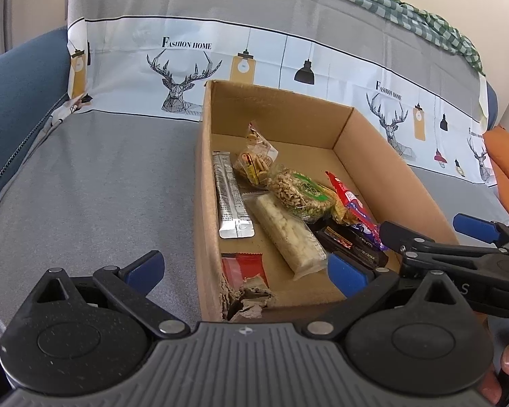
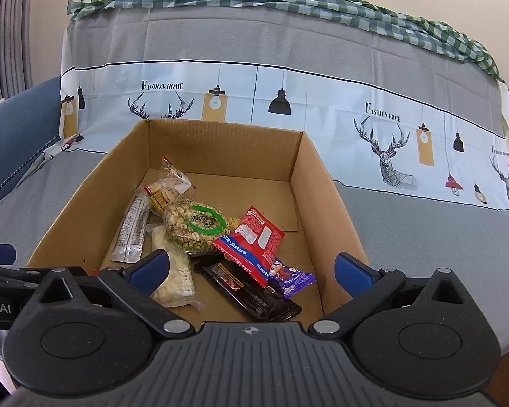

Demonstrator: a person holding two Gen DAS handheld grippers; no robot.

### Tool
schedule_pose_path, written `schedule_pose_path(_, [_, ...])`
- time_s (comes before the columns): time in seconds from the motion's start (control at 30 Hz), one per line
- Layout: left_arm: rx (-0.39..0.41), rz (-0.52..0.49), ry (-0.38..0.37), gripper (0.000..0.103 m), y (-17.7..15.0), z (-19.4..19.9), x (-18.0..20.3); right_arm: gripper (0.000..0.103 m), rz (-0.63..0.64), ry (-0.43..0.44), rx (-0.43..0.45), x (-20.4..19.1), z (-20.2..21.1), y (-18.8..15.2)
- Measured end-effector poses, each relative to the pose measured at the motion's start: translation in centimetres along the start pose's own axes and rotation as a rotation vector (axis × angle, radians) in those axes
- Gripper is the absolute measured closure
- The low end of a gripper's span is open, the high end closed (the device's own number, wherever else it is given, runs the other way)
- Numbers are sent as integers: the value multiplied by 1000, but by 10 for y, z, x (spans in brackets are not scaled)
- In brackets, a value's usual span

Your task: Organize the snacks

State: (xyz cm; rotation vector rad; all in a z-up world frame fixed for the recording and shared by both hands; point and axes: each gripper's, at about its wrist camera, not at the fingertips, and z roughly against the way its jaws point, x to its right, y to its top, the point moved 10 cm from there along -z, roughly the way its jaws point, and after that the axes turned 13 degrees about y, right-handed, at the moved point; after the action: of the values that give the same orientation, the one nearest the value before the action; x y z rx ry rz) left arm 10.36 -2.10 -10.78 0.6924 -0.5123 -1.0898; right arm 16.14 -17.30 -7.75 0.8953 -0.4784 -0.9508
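A: What's the biggest thing there?

B: A sofa [image 2: 407, 237] under a grey cover printed with deer and lamps. On its seat sits an open cardboard box [image 2: 325, 203], brown, flaps gone, its near left corner torn.

A: And the snacks?

B: All inside the box, bunched toward the left and near side. A black bar [image 2: 254, 291] lies flat nearest the front. A pale bar in clear wrap [image 2: 173, 281] lies beside it, and a silver packet [image 2: 132, 230] lies along the left wall. A clear bag of puffed grains with a green ring label [image 2: 193, 227] sits in the middle, a clear bag of crackers [image 2: 168, 186] behind it. A red pouch [image 2: 254, 240] leans over the black bar, with a small purple wrapper [image 2: 293, 278] at its corner.

A: The claws?

B: The left gripper [image 1: 247, 271] is spread wide over the box's left wall, holding nothing. The right gripper [image 2: 251, 268] is released too, empty, above the near snacks.
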Motion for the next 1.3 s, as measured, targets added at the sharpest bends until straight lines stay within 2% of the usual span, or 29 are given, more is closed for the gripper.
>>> schedule_pose_path(1.3, [-1,-10,-22,1,-1,1,6,1,10,2,7,1,2,0])
